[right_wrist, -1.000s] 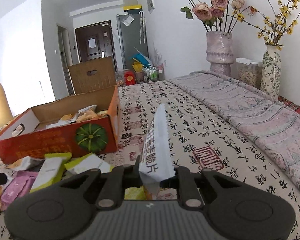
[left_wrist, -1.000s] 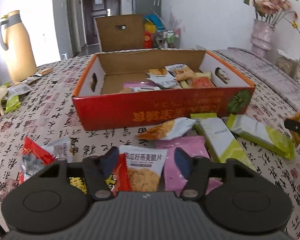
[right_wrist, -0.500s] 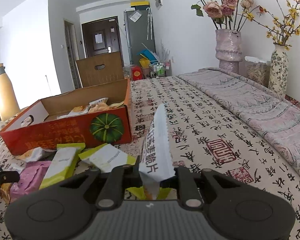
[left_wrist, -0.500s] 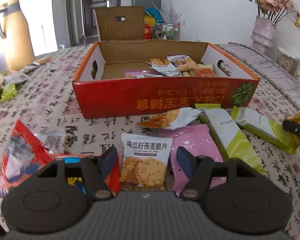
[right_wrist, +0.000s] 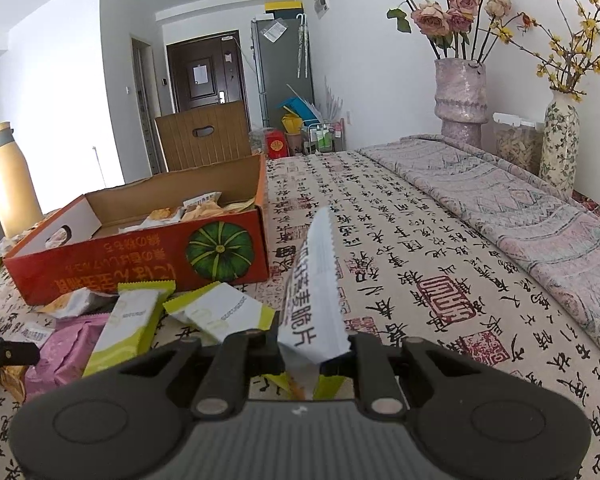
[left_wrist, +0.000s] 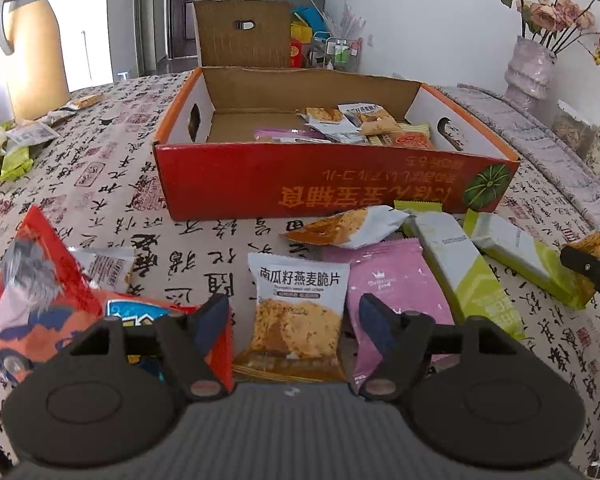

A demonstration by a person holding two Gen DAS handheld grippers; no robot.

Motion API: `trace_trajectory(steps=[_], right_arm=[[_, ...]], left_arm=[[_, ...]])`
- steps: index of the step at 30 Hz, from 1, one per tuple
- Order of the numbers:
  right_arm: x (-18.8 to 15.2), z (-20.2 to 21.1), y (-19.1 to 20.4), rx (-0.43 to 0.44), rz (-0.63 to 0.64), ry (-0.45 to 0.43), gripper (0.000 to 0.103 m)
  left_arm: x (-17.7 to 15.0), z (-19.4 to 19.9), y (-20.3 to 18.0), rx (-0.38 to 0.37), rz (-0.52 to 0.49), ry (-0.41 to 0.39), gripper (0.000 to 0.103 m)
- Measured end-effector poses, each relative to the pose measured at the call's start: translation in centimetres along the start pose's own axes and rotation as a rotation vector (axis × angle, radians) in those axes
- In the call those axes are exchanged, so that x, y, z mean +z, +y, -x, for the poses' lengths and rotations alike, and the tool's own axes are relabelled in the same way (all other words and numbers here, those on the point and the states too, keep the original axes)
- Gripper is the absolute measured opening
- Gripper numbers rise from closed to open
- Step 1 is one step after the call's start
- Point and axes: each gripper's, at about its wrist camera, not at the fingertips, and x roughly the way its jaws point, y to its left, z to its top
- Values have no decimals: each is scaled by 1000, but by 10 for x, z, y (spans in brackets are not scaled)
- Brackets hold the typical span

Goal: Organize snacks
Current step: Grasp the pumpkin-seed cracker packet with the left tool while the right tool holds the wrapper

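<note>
Left claw hangs low over the tabletop, jaws spread apart and not clamping anything, with an oat crisp packet lying flat on the calligraphy-print cloth right between its blue fingertips, apparently clear of both. Just left of that packet sits a red snack bag, partly under the left finger; just right of it a pink packet, and beyond that two green-and-white bars lying side by side. Slightly farther off, a white-and-orange packet rests right in front of the red cardboard box, which stands open mid-tabletop with a heap of snacks piled in its right half and its left half bare cardboard. Over on the right, the right claw is clenched tight on a white crisp packet, pinched at its lower end so the serrated top edge sticks up and away from the camera. That claw is held above the near right stretch of the tabletop, to the right of the box and just beyond the green bars. Far left stands a tan thermos jug with a few loose wrappers at its foot; far right, a mauve vase of dried roses on a grey patterned runner.
</note>
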Motion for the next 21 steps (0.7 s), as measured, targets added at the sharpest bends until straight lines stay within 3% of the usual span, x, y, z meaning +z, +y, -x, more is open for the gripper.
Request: trace_trajectory(steps=[6,10,12,13,21], right_arm=[[-1,3,-2,-4,-1,0,14],[-2,4,0,-1,2,4,14],[-2,5,1,2,5,3,14],[-2,5,1,3,6,1,14],[-2,15,8,20,15,-14,14]], left_arm=[[-1,-3,3,60,-5,14,61],[-3,-8,2,63,-18,36,61],[-4,-8,-2,62,-30,30,54],[-4,-8,-3,68,-39,25,44],[-3,2,-8,63,-42,-10,42]])
